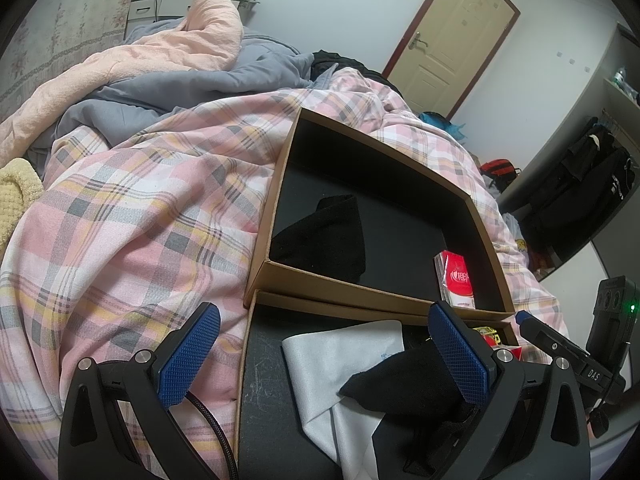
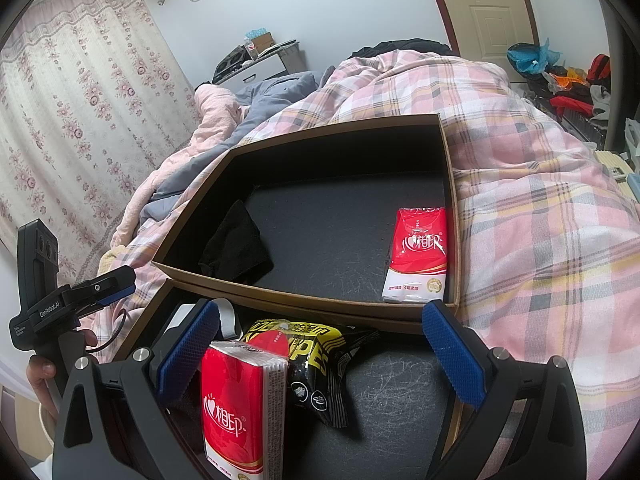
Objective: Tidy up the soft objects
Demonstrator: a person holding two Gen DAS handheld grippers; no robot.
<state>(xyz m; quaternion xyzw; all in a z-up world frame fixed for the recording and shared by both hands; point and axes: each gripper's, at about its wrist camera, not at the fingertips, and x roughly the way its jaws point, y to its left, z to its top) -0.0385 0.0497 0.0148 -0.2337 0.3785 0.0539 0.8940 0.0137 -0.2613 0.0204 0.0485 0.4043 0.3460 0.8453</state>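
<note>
progress: roughly halfway imo | far box [image 2: 448, 216]: black sock [image 2: 236, 240] + red tissue pack [image 2: 418, 256] in | near box [image 1: 250, 360]: sock [image 1: 404, 376], grey cloth [image 1: 340, 368], tissue pack [image 2: 236, 408], wipes [image 2: 320, 364] left | left gripper [image 1: 324, 360] + right gripper [image 2: 320, 360]: jaws wide apart, holding nothing

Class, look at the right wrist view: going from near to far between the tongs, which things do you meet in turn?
Red tissue pack in the near box → black-and-yellow wipes packet → far box's front wall → second red tissue pack inside the far box → plaid quilt → door.
</note>
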